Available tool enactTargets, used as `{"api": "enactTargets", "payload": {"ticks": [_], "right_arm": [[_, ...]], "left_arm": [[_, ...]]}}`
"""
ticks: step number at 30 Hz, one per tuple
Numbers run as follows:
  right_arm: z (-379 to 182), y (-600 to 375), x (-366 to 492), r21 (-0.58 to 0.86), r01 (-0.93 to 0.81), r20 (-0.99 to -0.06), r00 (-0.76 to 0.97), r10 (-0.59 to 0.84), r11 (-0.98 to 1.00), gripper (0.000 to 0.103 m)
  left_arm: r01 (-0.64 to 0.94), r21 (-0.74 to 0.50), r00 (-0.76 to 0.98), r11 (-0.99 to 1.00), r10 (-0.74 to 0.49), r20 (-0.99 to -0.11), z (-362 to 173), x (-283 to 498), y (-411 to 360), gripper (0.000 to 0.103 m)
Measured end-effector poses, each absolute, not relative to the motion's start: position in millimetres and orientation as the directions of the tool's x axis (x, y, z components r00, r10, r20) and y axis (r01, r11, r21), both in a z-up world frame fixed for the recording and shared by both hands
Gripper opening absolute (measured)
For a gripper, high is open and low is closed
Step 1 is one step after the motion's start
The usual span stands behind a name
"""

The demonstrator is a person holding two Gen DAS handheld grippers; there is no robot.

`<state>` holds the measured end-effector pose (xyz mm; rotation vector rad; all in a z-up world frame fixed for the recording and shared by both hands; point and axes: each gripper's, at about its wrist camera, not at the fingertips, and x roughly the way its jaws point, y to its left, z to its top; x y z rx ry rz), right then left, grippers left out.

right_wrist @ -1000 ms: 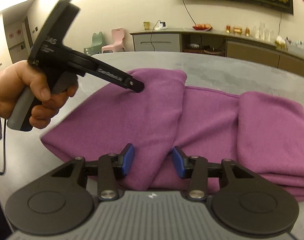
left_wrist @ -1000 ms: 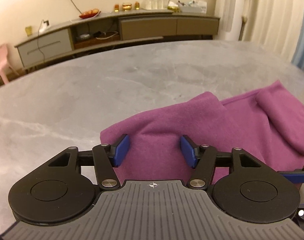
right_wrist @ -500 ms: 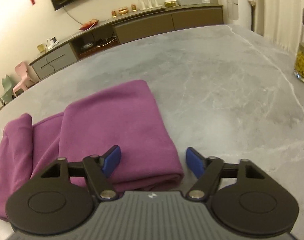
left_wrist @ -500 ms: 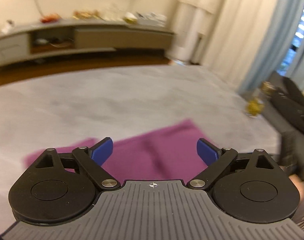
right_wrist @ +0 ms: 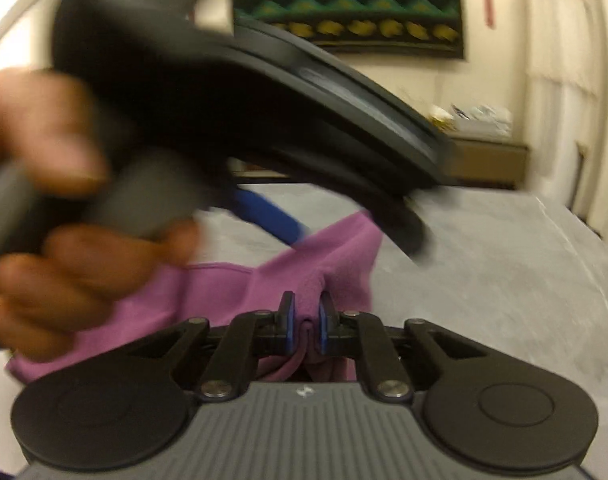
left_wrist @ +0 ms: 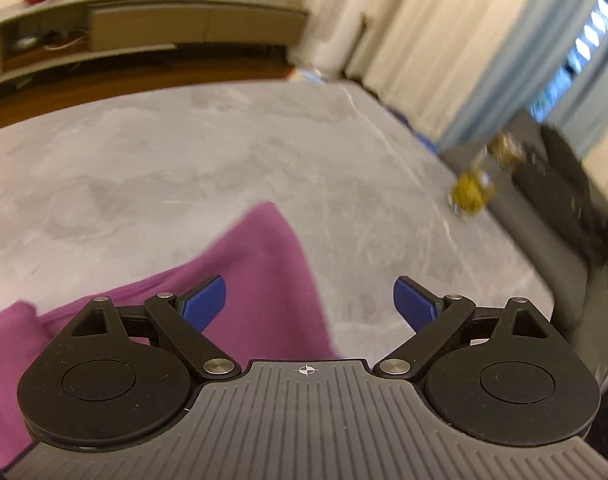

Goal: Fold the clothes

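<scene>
A purple garment lies folded on the grey marble table. My left gripper hangs open and wide above the garment's pointed right corner, with nothing between its pads. In the right wrist view the jaws of my right gripper are closing, and the blue pads pinch a raised fold of the purple garment. A hand holds the left gripper close in front of this camera, blurred, with one blue finger just above the cloth.
A glass jar of yellow stuff stands near the table's right edge. Beyond that edge is a dark grey sofa. A low sideboard runs along the far wall, and curtains hang at the right.
My right gripper went from open around the garment's right edge to pinching a fold and lifting it. My left gripper opened wide and swung right, and it now crosses in front of the right camera.
</scene>
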<state>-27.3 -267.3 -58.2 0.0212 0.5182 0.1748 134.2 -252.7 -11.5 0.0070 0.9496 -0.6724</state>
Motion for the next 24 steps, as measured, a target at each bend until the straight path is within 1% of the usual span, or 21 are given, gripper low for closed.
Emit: {"api": "enactTargets", "payload": {"ticks": [1,2,3,4,6,7,8,9,10,11,12,13,14,15,16,18,19,20,21,23,24], "right_arm": [[-57.3,-263.0,-29.8,0.059,-0.182,-0.484,0.855,0.187,0.982,0.011],[-57.0,-259.8,-31.3,0.057,-0.197,-0.482,0.853,0.200,0.979,0.011],[-57.1,-258.6,-31.7,0.060,-0.204,-0.486,0.849,0.207,0.977,0.011],[-56.2,-261.5,-32.1,0.088,-0.219,-0.481,0.845,0.234,0.972,0.012],[-54.5,-267.4,-32.8,0.144,-0.248,-0.468,0.836,0.287,0.958,0.023],[-50.1,-274.5,-36.3,0.217,-0.307,-0.432,0.821,0.373,0.927,0.029],[-45.6,-281.8,-39.7,0.286,-0.365,-0.388,0.801,0.456,0.886,0.041],[-39.2,-286.6,-45.7,0.346,-0.426,-0.325,0.781,0.533,0.836,0.051],[-34.9,-290.9,-50.6,0.382,-0.472,-0.276,0.762,0.586,0.794,0.054],[-32.3,-290.9,-52.2,0.406,-0.517,-0.246,0.732,0.635,0.753,0.056],[-31.7,-286.2,-52.6,0.422,-0.554,-0.238,0.696,0.677,0.718,0.056],[-34.2,-278.1,-51.4,0.427,-0.573,-0.252,0.668,0.700,0.700,0.056],[-40.1,-265.6,-48.6,0.421,-0.581,-0.290,0.641,0.711,0.696,0.056],[-47.3,-249.4,-46.1,0.399,-0.584,-0.345,0.619,0.706,0.707,0.056],[-57.4,-233.1,-43.9,0.365,-0.586,-0.400,0.603,0.690,0.723,0.055],[-79.8,-201.9,-40.7,0.289,-0.580,-0.518,0.574,0.634,0.761,0.048],[-85.7,-191.2,-41.3,0.264,-0.577,-0.546,0.572,0.613,0.773,0.048],[-90.5,-185.3,-41.5,0.233,-0.572,-0.564,0.579,0.589,0.786,0.047],[-92.0,-179.7,-43.3,0.199,-0.572,-0.574,0.590,0.568,0.796,0.042],[-91.7,-180.4,-38.5,0.147,-0.568,-0.594,0.604,0.531,0.810,0.034],[-90.0,-180.7,-35.6,0.130,-0.551,-0.606,0.615,0.506,0.825,0.033]], "left_arm": [[0.539,-0.257,0.389,0.802,-0.508,-0.769,-17.0,135.8,-255.9,0.078],[0.545,-0.234,0.381,0.805,-0.487,-0.786,-22.4,137.3,-259.1,0.054],[0.552,-0.211,0.374,0.807,-0.465,-0.802,-27.9,138.8,-262.3,0.035],[0.558,-0.188,0.367,0.808,-0.444,-0.818,-33.3,140.3,-265.4,0.000],[0.537,-0.227,0.382,0.813,-0.474,-0.794,-33.6,139.2,-249.5,0.000],[0.522,-0.261,0.397,0.812,-0.501,-0.769,-27.9,136.3,-234.7,0.000],[0.504,-0.293,0.419,0.812,-0.527,-0.740,-19.5,131.4,-215.1,0.000],[0.487,-0.325,0.443,0.811,-0.549,-0.708,-10.8,126.3,-194.9,0.000],[0.459,-0.357,0.472,0.814,-0.564,-0.678,-3.9,120.7,-166.6,0.000],[0.430,-0.390,0.502,0.814,-0.575,-0.647,2.7,115.0,-137.2,0.000],[0.398,-0.411,0.528,0.820,-0.571,-0.628,4.1,109.3,-106.3,0.000],[0.354,-0.434,0.527,0.829,-0.560,-0.640,-6.6,105.3,-79.4,0.000],[0.307,-0.455,0.521,0.836,-0.548,-0.655,-18.8,101.6,-53.1,0.004],[0.259,-0.474,0.514,0.842,-0.536,-0.670,-31.0,97.9,-26.8,0.009],[0.216,-0.477,0.524,0.852,-0.514,-0.679,-42.9,91.9,-10.7,0.017],[0.129,-0.478,0.545,0.869,-0.465,-0.697,-66.5,79.3,18.6,0.025],[0.117,-0.513,0.566,0.850,-0.482,-0.669,-72.5,71.4,29.9,0.035],[0.113,-0.542,0.585,0.833,-0.497,-0.641,-76.2,65.0,37.7,0.039],[0.111,-0.557,0.601,0.823,-0.502,-0.623,-79.4,60.1,42.6,0.039],[0.101,-0.562,0.613,0.821,-0.496,-0.615,-89.5,53.8,46.6,0.040],[0.093,-0.561,0.616,0.822,-0.490,-0.616,-95.2,51.1,47.4,0.039]]}}
